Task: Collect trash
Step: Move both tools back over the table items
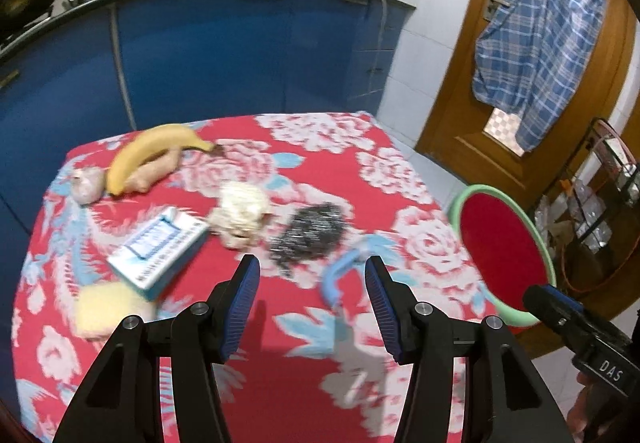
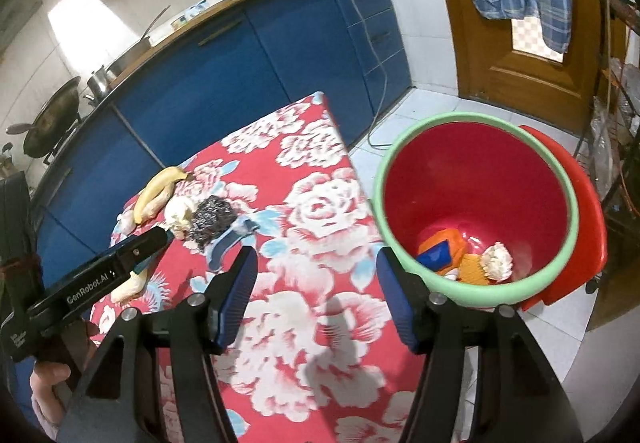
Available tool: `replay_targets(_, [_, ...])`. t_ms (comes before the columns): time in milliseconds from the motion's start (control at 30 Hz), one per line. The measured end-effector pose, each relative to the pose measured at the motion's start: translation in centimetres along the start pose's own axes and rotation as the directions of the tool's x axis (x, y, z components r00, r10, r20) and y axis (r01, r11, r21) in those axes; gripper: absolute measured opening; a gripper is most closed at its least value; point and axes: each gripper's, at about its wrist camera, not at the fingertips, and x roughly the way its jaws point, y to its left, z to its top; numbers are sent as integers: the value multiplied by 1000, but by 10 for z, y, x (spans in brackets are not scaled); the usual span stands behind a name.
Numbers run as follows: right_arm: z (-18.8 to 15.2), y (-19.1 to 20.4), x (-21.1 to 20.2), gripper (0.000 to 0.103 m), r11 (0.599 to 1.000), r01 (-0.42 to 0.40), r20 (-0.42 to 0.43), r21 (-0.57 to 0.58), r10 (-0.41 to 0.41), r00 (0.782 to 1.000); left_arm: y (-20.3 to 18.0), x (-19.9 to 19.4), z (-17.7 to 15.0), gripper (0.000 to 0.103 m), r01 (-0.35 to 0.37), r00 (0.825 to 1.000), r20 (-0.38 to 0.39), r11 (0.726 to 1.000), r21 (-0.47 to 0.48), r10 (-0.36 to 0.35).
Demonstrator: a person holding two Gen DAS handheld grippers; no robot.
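We see the left gripper [image 1: 312, 273] with its blue-padded fingers [image 1: 244, 299] spread apart and nothing between them; they hang above the red floral tablecloth [image 1: 280, 375] without touching any item. The right gripper [image 2: 316, 267] also stands open and empty, one finger over the cloth and the other at the green rim of the red bin [image 2: 476, 203] beside the table.

On the cloth lie the remaining things: a crumpled white paper wad [image 1: 242, 213], a dark steel scourer [image 1: 310, 233] just right of it, a blue and white box [image 1: 160, 247], a yellow sponge [image 1: 108, 311] touching the box's near end, a light blue plastic handle [image 1: 344, 271], and a banana [image 1: 150, 155] resting on a pale lump we cannot identify. Inside the bin we make out an orange and blue wrapper [image 2: 440, 251] and a white paper ball [image 2: 496, 261].

Both views are motion-blurred, so the box print is unreadable. From the right wrist the left gripper's body hides the box and most of the sponge. From the left wrist only part of the bin shows, its contents out of sight
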Motion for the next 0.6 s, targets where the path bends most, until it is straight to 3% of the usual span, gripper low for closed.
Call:
replay_targets(333, [-4,29,25,64,999,-12,-53,-32,10,999,68,5,7,57,-111,994,-22,992,-53,109])
replay_targets(400, [-4,35,30,64,999,-18,-61,-45,15,998,77,8,8,66,-125,992,-30,990,-66,123])
replay_targets(600, [-7,51,42,64,997,-35,-89,-74,28,996,98,27,10,73,-140,989,-60,988,-61,136])
